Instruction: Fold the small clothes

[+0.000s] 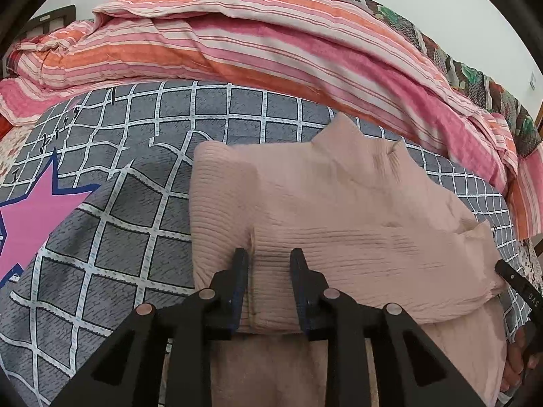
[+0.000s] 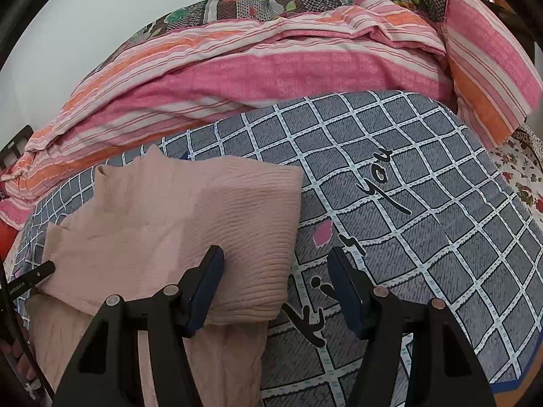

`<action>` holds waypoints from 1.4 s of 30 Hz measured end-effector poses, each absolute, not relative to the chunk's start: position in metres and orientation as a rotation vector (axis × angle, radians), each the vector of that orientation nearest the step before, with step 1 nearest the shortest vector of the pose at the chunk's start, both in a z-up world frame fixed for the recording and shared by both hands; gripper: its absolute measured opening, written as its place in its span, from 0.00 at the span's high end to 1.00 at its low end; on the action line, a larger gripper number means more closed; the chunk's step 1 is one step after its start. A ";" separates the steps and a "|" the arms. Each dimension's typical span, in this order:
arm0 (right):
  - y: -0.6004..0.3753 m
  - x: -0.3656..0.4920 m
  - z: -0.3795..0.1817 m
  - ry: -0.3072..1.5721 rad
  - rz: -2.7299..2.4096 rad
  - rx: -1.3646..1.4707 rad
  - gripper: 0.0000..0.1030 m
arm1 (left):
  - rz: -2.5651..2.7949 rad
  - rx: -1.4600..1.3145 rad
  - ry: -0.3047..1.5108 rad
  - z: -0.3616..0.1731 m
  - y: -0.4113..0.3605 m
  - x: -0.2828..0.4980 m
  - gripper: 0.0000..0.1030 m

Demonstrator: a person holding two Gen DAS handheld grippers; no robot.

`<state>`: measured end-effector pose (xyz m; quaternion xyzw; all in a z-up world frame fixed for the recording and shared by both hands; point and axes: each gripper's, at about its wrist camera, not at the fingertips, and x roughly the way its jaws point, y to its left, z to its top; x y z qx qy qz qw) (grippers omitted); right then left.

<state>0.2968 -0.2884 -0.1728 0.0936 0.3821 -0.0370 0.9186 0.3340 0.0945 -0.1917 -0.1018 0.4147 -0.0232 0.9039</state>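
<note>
A pale pink ribbed knit garment (image 1: pixel 339 203) lies folded on the bed, its upper layer doubled over a lower part that runs toward me. My left gripper (image 1: pixel 269 257) hovers at the near fold edge, its fingers a little apart over the cloth without pinching it. In the right wrist view the same garment (image 2: pixel 203 210) fills the left half. My right gripper (image 2: pixel 276 254) stands wide open at the garment's right edge. One finger is over the knit, the other over the sheet, and nothing is held.
A grey checked bedsheet (image 2: pixel 424 169) with black lettering and a pink star (image 1: pixel 30 217) covers the bed. A bunched pink and orange striped duvet (image 1: pixel 271 51) lies along the far side. A hand (image 1: pixel 516 366) shows at the right edge.
</note>
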 end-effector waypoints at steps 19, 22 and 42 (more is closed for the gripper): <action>-0.289 0.297 -0.174 0.793 -0.085 0.203 0.39 | -0.095 -0.260 0.877 -0.196 0.081 0.329 0.57; -0.289 0.297 -0.174 0.792 -0.086 0.204 0.39 | -0.075 -0.292 0.861 -0.197 0.086 0.333 0.76; -0.269 0.310 -0.181 0.823 -0.071 0.102 0.39 | 0.026 -0.348 0.739 -0.181 0.120 0.339 0.91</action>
